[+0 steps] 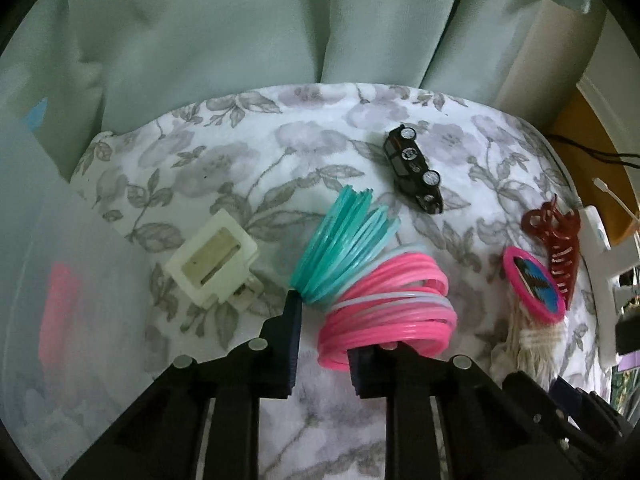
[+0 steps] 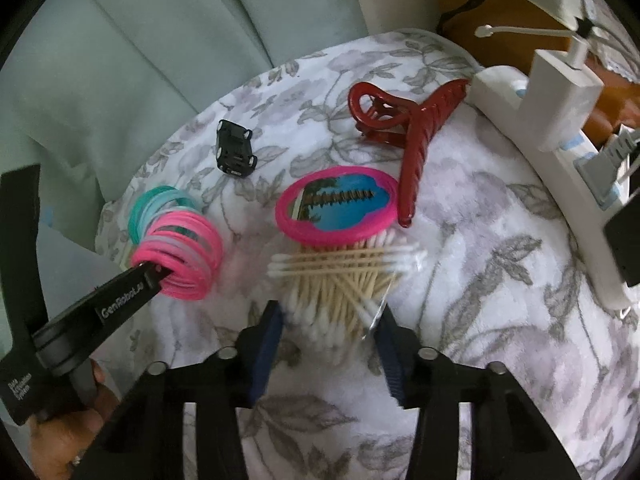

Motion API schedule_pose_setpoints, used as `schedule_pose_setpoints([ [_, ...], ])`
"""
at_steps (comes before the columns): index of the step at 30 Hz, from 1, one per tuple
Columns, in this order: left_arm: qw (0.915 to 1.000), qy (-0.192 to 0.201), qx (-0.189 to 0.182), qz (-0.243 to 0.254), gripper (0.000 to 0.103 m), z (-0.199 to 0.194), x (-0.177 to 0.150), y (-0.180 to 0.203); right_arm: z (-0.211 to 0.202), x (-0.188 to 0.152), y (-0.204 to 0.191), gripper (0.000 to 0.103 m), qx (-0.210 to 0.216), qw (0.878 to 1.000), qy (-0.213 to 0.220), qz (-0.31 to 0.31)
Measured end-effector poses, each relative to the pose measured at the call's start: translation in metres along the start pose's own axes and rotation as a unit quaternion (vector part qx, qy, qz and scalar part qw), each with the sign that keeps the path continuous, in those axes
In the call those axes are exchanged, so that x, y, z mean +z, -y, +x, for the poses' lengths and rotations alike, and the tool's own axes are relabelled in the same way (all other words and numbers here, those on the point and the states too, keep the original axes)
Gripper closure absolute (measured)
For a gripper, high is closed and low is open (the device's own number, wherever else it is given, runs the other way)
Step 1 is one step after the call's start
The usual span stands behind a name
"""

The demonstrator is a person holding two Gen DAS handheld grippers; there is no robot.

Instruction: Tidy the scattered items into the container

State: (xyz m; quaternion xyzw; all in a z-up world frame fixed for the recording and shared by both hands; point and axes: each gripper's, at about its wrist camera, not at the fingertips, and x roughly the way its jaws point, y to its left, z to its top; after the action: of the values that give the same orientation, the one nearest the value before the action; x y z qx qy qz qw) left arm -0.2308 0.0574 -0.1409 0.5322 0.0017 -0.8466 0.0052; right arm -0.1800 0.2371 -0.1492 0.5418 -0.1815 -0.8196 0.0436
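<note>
A plastic spring toy [image 1: 372,292], teal at one end and pink at the other, lies on the flowered cloth [image 1: 240,152]. My left gripper [image 1: 332,328] is shut on its pink coils, one finger hidden under them. The right wrist view shows that gripper [image 2: 156,272] biting into the pink end of the spring toy [image 2: 180,248]. My right gripper [image 2: 330,312] is shut on a bundle of cotton swabs [image 2: 344,276] in a clear bag. A frosted translucent container [image 1: 80,260] stands at the left with something pink inside.
Loose on the cloth are a black toy car [image 2: 235,154], a red hair claw [image 2: 416,136], a pink-rimmed oval mirror [image 2: 336,208] and a cream plastic piece [image 1: 212,264]. A white power strip [image 2: 560,112] with a charger runs along the right edge. Green curtains hang behind.
</note>
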Motion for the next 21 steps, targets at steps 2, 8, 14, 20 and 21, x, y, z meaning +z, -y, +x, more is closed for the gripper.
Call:
schedule_pose_setpoints([
  [2, 1.0000, 0.000, -0.002, 0.002, 0.087, -0.003, -0.005, 0.002, -0.003, -0.003, 0.001, 0.063, -0.001, 1.000, 0.001, 0.001],
  [8, 0.9999, -0.003, -0.009, -0.007, 0.089, -0.015, -0.023, 0.001, -0.014, -0.015, 0.007, 0.066, 0.002, 1.000, 0.000, 0.009],
  [14, 0.9997, -0.004, -0.018, -0.016, 0.091, -0.028, -0.039, -0.001, -0.032, -0.029, 0.017, 0.066, 0.009, 1.000, 0.002, 0.019],
  [20, 0.9993, -0.003, -0.033, -0.020, 0.091, -0.047, -0.053, -0.003, -0.046, -0.041, 0.011, 0.066, 0.022, 1.000, -0.003, 0.011],
  [21, 0.9992, -0.001, -0.034, -0.021, 0.091, -0.050, -0.055, -0.003, -0.048, -0.042, 0.009, 0.066, 0.024, 1.000, -0.002, 0.009],
])
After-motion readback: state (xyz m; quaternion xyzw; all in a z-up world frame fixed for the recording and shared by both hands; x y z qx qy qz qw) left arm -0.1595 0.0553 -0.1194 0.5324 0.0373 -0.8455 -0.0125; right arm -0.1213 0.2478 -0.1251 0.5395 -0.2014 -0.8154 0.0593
